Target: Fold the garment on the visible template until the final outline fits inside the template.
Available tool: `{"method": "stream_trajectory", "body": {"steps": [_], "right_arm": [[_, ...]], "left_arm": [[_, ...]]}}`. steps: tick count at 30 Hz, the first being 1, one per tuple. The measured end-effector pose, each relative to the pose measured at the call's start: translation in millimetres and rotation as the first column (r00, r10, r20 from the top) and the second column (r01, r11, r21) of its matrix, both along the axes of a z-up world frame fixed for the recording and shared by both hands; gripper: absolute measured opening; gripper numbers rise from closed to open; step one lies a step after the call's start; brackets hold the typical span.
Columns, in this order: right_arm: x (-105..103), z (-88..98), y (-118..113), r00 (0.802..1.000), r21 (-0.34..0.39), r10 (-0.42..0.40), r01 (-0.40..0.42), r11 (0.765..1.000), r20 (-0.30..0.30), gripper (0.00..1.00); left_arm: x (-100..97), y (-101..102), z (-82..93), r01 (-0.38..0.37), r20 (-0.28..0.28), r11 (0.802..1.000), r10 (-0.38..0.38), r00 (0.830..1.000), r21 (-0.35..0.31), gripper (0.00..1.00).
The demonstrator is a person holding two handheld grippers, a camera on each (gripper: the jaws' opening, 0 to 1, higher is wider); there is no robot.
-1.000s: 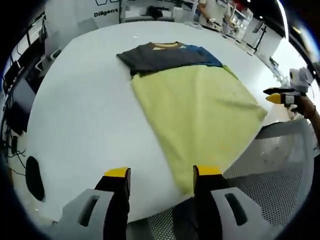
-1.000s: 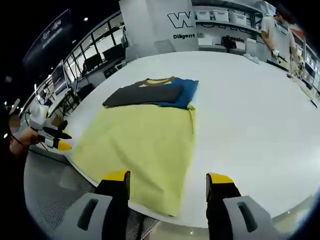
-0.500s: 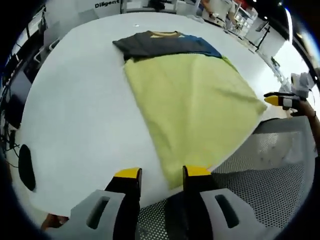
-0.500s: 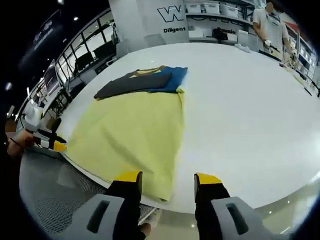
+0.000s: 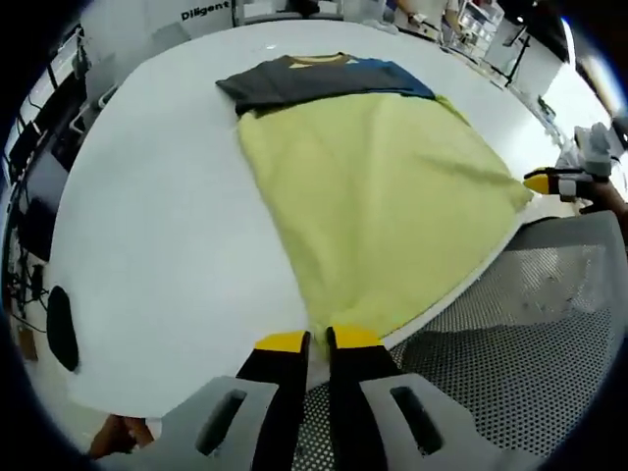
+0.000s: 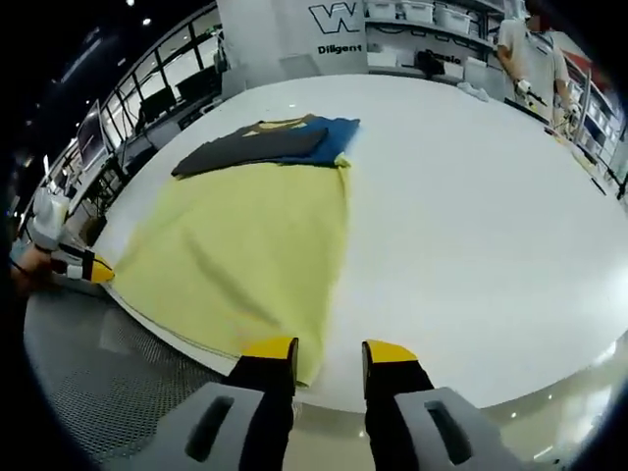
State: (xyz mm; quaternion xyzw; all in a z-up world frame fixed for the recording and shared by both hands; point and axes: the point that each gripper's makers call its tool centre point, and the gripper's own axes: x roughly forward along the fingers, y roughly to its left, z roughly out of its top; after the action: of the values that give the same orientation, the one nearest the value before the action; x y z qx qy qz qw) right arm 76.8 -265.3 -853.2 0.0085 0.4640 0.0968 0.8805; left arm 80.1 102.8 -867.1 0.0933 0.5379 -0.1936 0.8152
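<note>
A yellow shirt [image 5: 383, 196] lies flat on the round white table [image 5: 147, 216], its dark grey and blue sleeves folded across the chest below the collar. My left gripper [image 5: 319, 340] is at the near hem corner at the table's edge, jaws almost together with the fabric between them. In the right gripper view the same shirt [image 6: 245, 245] reaches to the near edge of the table [image 6: 471, 216]. My right gripper [image 6: 331, 351] sits at the other hem corner, its jaws a narrow gap apart and the corner just inside. Each gripper shows small in the other's view: right gripper [image 5: 551, 182], left gripper [image 6: 88, 267].
Grey mesh [image 5: 530, 324] lies below the table's near edge, seen again as mesh [image 6: 69, 373] on the left. A black oval object [image 5: 61, 329] sits at the table's left rim. A person [image 6: 535, 59] stands by shelves behind the table.
Both grippers have moved forward and down to the shirt's hem corners, and both pairs of jaws have narrowed, the left almost fully. The shirt has not shifted.
</note>
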Motion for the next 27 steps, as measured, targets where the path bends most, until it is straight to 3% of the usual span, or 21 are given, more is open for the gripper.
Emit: {"method": "stream_trajectory", "body": {"steps": [10,11,16,21,27], "right_arm": [[-10.6,-17.2,17.5,0.990,-0.061,0.126,-0.130,0.990,-0.061,0.10],[-8.1,-15.7,15.9,0.990,-0.082,0.135,-0.138,0.987,-0.042,0.08],[-6.9,-17.9,12.0,0.989,-0.105,0.138,-0.144,0.984,-0.058,0.00],[-4.8,-16.9,3.7,0.989,-0.123,0.128,-0.136,0.983,-0.071,0.00],[-8.0,-16.9,1.8,0.989,-0.114,0.108,-0.119,0.986,-0.100,0.00]], "left_arm": [[-0.7,-0.8,0.0,-0.020,-0.025,0.998,0.019,1.000,-0.055,0.01],[-0.5,0.5,-0.1,-0.030,-0.030,0.998,0.028,0.999,-0.062,0.01],[-0.4,1.6,1.0,-0.010,-0.034,0.998,0.008,0.999,-0.066,0.01],[5.7,11.1,4.8,0.003,-0.028,0.997,-0.005,1.000,-0.074,0.01],[0.7,8.1,1.6,-0.017,-0.067,0.993,0.009,0.998,-0.120,0.01]]}}
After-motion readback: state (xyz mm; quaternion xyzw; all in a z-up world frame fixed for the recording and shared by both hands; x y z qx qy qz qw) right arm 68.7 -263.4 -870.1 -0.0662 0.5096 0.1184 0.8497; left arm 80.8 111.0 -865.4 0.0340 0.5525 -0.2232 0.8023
